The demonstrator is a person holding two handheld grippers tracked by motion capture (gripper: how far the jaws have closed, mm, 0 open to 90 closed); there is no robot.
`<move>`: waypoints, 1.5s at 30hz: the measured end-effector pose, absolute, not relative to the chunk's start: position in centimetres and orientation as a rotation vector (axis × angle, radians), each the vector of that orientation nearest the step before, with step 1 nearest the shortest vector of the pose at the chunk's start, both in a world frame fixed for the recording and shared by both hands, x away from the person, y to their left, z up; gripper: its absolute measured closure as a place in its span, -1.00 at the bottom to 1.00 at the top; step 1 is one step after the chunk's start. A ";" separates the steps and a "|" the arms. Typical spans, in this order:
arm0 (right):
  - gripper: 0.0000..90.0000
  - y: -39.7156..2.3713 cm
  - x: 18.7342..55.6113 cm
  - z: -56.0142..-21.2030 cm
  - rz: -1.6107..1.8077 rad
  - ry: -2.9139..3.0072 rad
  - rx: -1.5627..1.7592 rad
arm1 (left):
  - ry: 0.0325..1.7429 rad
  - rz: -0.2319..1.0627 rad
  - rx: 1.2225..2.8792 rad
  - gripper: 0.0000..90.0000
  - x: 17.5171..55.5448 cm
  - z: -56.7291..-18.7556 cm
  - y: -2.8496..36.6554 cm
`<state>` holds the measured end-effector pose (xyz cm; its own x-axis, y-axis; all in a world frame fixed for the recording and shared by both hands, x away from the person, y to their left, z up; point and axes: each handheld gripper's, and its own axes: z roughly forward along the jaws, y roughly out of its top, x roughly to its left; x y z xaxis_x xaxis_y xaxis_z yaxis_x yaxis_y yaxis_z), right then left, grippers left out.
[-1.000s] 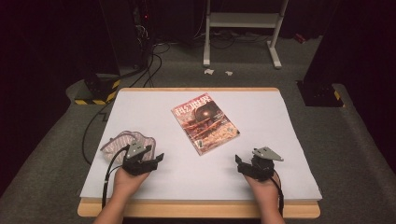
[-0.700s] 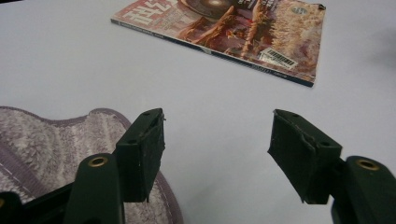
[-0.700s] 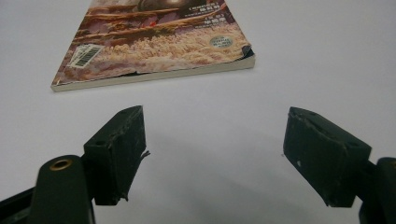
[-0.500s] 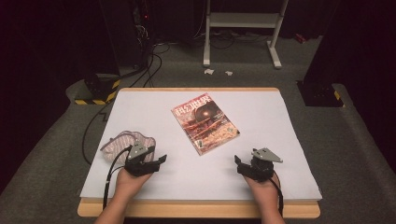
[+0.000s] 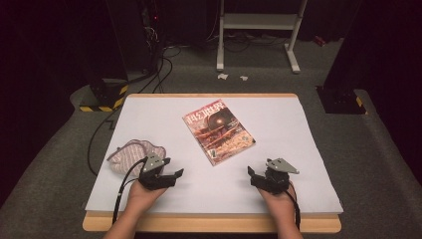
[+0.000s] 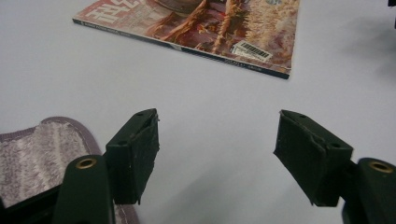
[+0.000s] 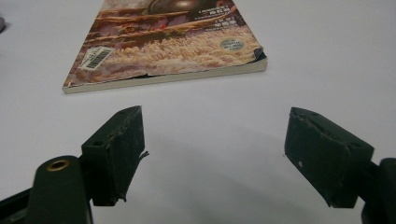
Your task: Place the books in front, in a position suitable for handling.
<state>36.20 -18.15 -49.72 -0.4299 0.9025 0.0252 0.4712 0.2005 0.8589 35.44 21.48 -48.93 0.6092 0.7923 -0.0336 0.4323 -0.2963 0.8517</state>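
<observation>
A magazine with a reddish-brown cover (image 5: 219,130) lies flat in the middle of the white table top (image 5: 278,114), turned at an angle. My left gripper (image 5: 174,178) rests near the front left, open, its jaws having just been opening with nothing between them. In the left gripper view the magazine (image 6: 205,28) lies ahead of the jaws. My right gripper (image 5: 252,177) sits at the front right, open and empty. The right gripper view has the magazine's near edge (image 7: 163,51) just beyond the jaws.
A crumpled grey-pink cloth (image 5: 132,154) lies beside the left gripper, its edge by the left jaw (image 6: 42,154). Beyond the table stand a white metal frame (image 5: 259,30), dark equipment and floor cables (image 5: 149,64). A wooden edge (image 5: 209,224) borders the table front.
The left gripper has shifted slightly to the right and its jaws stand wider apart. The right gripper and the magazine have not moved.
</observation>
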 end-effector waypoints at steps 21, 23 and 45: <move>-0.23 -17.2 40.6 -47.7 1.068 2.051 1.276 | 0.991 0.462 1.922 -0.23 35.5 -48.2 22.2; -0.21 -17.0 41.5 -47.6 1.042 2.064 1.268 | 0.995 0.460 1.921 -0.22 35.5 -48.3 22.1; -0.17 -15.6 50.5 -49.3 0.940 2.096 1.424 | 0.978 0.484 1.942 -0.21 35.4 -48.3 21.3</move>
